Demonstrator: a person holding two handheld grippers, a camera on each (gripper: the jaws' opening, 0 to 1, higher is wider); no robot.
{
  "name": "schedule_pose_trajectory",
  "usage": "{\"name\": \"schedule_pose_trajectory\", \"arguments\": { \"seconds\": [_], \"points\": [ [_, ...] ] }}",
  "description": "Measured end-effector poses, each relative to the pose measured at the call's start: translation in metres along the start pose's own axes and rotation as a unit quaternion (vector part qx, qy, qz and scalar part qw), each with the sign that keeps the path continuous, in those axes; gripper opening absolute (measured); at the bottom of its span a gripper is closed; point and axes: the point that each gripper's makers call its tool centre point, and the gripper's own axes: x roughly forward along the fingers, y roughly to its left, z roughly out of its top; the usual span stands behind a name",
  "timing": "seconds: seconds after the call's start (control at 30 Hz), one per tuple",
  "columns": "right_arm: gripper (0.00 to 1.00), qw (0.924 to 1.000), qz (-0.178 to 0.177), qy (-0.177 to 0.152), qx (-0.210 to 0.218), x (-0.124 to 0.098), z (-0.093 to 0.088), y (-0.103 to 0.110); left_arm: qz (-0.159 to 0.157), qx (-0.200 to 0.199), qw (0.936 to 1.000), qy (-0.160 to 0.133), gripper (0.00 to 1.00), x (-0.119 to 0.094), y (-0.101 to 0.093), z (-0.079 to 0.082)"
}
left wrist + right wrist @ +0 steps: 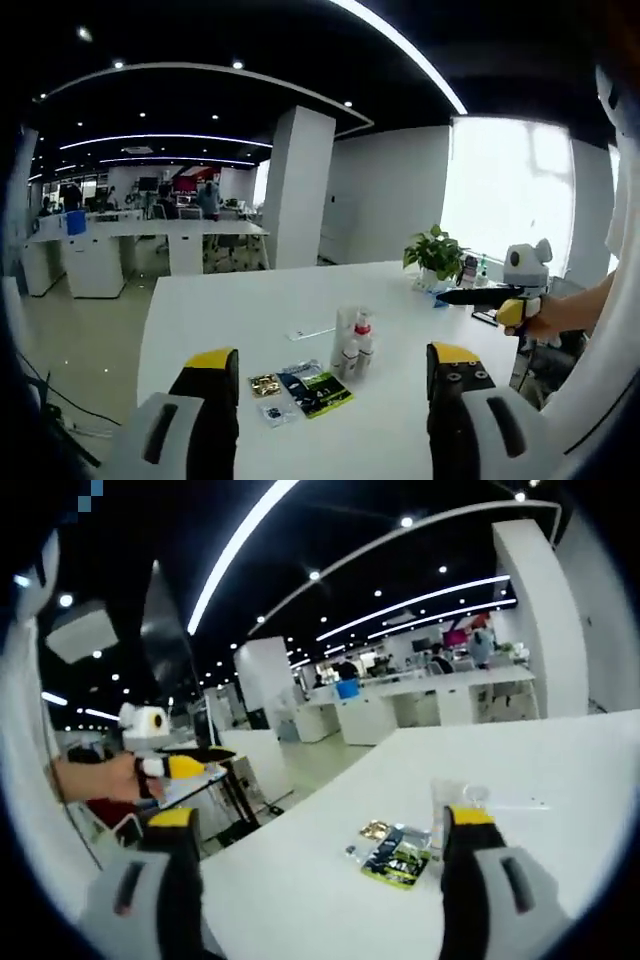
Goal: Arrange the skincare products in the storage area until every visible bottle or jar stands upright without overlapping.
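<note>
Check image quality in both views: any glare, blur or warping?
Left gripper view: window blown out white, ceiling light strips bowed by the fisheye, bottles soft but readable. Right gripper view: softer overall, sachets smeared, white table washed out, right gripper in focus.

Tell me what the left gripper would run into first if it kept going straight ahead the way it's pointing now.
Probably the flat sachets lying on the white table, between the left gripper's open jaws; the small bottles stand just beyond. Depth is hard to judge.
</note>
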Motion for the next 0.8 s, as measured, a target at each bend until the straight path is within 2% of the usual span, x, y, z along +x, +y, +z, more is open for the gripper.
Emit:
{"name": "schedule_pose_trajectory", "arguments": {
  "seconds": [0.1,0.17,0.27,0.37,0.47,0.8],
  "points": [
    [0.99,0.9999,-0.014,-0.007,0.002,-0.015,-0.003,-0.011,0.013,-0.006,0.9998,-0.013,0.83,-0.005,-0.004,-0.001],
    [0.99,0.9995,-0.026,-0.018,0.001,-0.027,-0.001,-0.016,0.020,-0.005,0.9992,-0.035,0.83,-0.008,-0.011,-0.003],
    [0.99,0.9990,-0.033,-0.029,-0.001,-0.040,0.000,-0.020,0.030,-0.010,0.9987,-0.040,0.85,-0.011,-0.017,-0.007],
    [0.99,0.9986,-0.042,-0.025,-0.020,-0.051,-0.003,-0.023,0.053,-0.009,0.9966,-0.063,0.90,-0.014,-0.022,-0.007],
    [0.99,0.9984,-0.044,-0.029,-0.020,-0.061,-0.005,-0.029,0.061,-0.017,0.9948,-0.080,0.92,-0.015,-0.029,-0.010],
    [0.99,0.9984,-0.040,-0.033,-0.022,-0.069,-0.012,-0.029,0.088,-0.035,0.9899,-0.106,0.98,-0.020,-0.046,-0.019]
  ]
}}
